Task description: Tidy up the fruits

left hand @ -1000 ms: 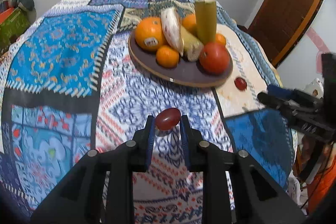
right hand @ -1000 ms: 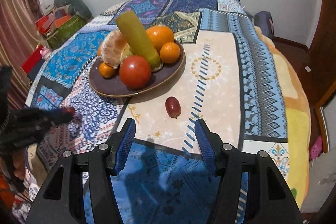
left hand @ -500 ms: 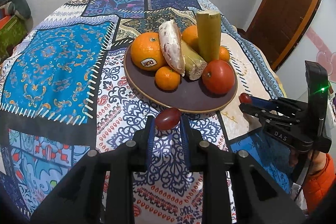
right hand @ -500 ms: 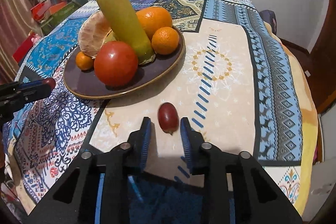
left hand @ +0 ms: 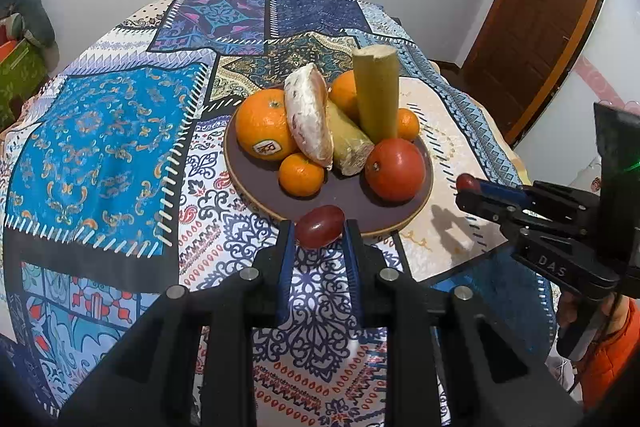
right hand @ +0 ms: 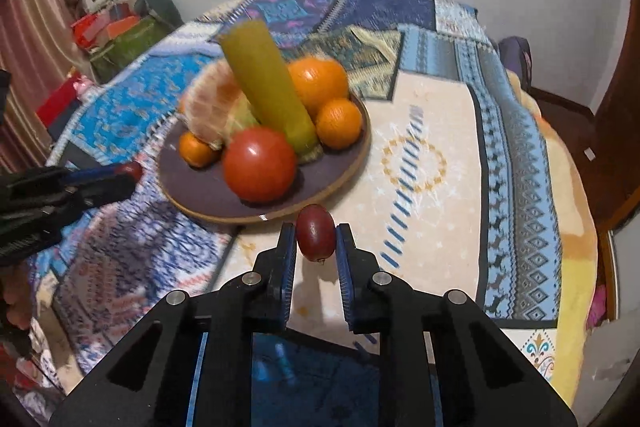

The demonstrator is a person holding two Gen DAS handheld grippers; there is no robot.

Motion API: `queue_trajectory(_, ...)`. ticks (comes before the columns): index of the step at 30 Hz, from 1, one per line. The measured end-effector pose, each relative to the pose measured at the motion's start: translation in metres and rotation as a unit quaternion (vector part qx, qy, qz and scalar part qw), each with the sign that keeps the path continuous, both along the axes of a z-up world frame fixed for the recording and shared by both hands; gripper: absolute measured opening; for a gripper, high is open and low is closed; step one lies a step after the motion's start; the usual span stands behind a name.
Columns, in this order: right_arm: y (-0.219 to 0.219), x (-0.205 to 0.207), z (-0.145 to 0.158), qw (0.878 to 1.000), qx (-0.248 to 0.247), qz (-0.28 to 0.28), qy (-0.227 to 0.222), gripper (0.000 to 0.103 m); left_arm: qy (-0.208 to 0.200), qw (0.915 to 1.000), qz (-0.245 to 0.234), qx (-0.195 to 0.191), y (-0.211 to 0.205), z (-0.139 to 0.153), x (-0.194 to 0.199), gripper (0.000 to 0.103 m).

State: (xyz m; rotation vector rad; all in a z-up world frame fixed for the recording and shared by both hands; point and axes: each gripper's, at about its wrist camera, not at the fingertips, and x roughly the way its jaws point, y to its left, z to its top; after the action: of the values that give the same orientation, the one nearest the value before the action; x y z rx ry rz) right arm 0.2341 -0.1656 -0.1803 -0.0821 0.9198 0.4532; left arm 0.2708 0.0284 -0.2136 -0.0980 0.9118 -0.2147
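A dark round plate holds oranges, a tomato, a peeled citrus piece and two sugarcane pieces. My left gripper is shut on a dark red grape just before the plate's near rim. My right gripper is shut on a second red grape and holds it above the cloth, right of the plate. The right gripper also shows in the left wrist view, with its grape at its tips. The left gripper shows at the left of the right wrist view.
A patchwork cloth covers the round table. A wooden door stands at the right. Boxes and clutter lie beyond the table's left side. A white wall is behind.
My right gripper closed on the grape that lay on the cloth and lifted it. My left gripper carried its grape closer to the plate's rim.
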Motion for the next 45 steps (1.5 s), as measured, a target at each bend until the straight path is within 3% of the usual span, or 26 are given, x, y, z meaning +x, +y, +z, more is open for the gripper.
queue_trajectory(11, 0.010, 0.024, 0.001, 1.000, 0.014, 0.001, -0.018, 0.018, 0.001, 1.0000, -0.010, 0.001, -0.014, -0.007, 0.020, 0.023)
queue_trajectory(30, 0.005, 0.037, -0.015, 1.000, 0.030, 0.003, 0.001, 0.018, 0.018, 0.9995, -0.025, 0.004, -0.024, -0.026, 0.037, 0.027)
queue_trajectory(36, 0.003, 0.034, -0.007, 1.000, 0.031, -0.002, -0.005, 0.026, 0.000, 0.9998, -0.020, 0.009, -0.022, -0.008, 0.024, 0.027)
queue_trajectory(41, 0.001, 0.026, 0.011, 0.999, 0.034, -0.006, -0.022, 0.026, -0.029, 0.9994, -0.008, 0.016, -0.017, 0.018, 0.006, 0.027)
queue_trajectory(45, -0.002, 0.008, 0.041, 0.998, 0.042, -0.007, -0.052, 0.026, -0.084, 0.9957, 0.023, 0.031, -0.011, 0.054, -0.017, 0.027)
